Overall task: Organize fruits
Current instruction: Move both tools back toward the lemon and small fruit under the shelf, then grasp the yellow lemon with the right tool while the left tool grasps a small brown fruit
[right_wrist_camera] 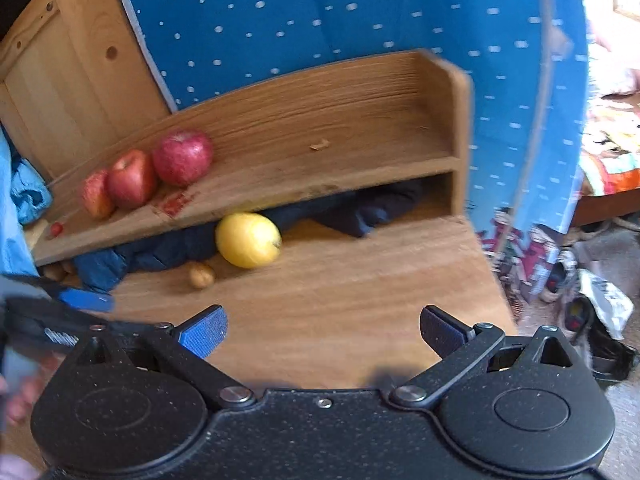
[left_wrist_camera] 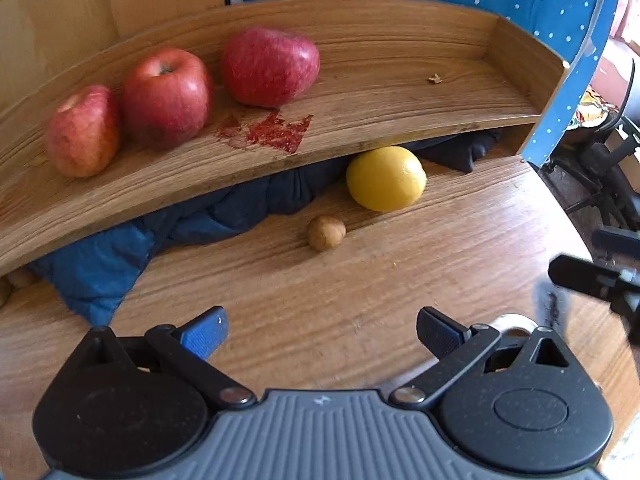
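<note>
Both grippers, left (left_wrist_camera: pixel 320 334) and right (right_wrist_camera: pixel 322 334), jaws spread and empty; risk: lemon (left_wrist_camera: pixel 386 179), tucked under shelf (left_wrist_camera: pixel 400 92) edge, rolls farther back if nudged.

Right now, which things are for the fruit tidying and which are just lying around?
For the job:
three red apples on the wooden shelf
yellow lemon on the table

Just lying about:
blue cloth under the shelf
small brown nut
red stain

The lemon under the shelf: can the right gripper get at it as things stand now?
Probably yes. The right gripper is open and empty, and bare table lies between it and the lemon. Only the shelf edge overhangs its back.
</note>
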### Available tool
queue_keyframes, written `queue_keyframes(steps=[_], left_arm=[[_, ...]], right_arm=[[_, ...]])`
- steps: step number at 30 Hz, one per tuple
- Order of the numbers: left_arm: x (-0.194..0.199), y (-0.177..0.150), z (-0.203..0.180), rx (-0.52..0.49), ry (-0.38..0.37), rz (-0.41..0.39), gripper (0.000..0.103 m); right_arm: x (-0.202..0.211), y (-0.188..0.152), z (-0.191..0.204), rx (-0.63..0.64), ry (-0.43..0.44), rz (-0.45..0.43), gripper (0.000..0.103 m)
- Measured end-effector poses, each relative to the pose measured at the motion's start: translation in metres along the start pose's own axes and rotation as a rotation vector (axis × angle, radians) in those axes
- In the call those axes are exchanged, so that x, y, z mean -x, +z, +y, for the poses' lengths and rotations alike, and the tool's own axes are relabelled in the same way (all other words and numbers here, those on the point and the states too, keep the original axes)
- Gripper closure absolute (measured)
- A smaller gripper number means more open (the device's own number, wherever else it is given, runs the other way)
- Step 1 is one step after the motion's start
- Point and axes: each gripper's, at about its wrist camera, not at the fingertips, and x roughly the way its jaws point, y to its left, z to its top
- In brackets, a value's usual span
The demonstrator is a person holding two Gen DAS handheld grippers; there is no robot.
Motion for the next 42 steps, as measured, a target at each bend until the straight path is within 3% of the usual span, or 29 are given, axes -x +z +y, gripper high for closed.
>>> queue_keyframes(steps=[4, 8, 16, 21, 28, 33, 35, 37, 42], left_arm=[[-0.017, 0.007, 0.002, -0.062, -0.014, -0.021, 0.001], [-0.033, 0.016, 0.001, -0.125, -0.033, -0.034, 0.001], [-0.049, 0.019, 0.003, -0.21, -0.111, -0.07, 0.005], [-0.053, 0.021, 0.008, -0.217, -0.152, -0.091, 0.006], [-0.053, 0.023, 0.022, -0.183, -0.172, -0.126, 0.026], [-0.051, 0.024, 0.021, -0.168, -0.193, -0.148, 0.051], [-0.051, 0.024, 0.018, -0.168, -0.196, -0.151, 0.067], [-0.051, 0.023, 0.014, -0.172, -0.201, -0.152, 0.073], [-0.049, 0.021, 0.016, -0.145, -0.197, -0.139, 0.073]], right_arm=[[-0.03, 0.03, 0.007, 0.011, 0.082, 0.051, 0.001], [-0.062, 0.051, 0.017, 0.049, 0.088, 0.098, 0.001], [-0.106, 0.061, 0.038, 0.13, 0.153, 0.163, 0.001], [-0.122, 0.064, 0.043, 0.133, 0.146, 0.17, 0.005], [-0.139, 0.067, 0.047, 0.125, 0.143, 0.18, 0.021], [-0.146, 0.067, 0.055, 0.12, 0.141, 0.177, 0.034], [-0.147, 0.065, 0.058, 0.119, 0.143, 0.18, 0.037], [-0.148, 0.062, 0.059, 0.12, 0.145, 0.184, 0.038], [-0.147, 0.055, 0.061, 0.108, 0.135, 0.169, 0.041]])
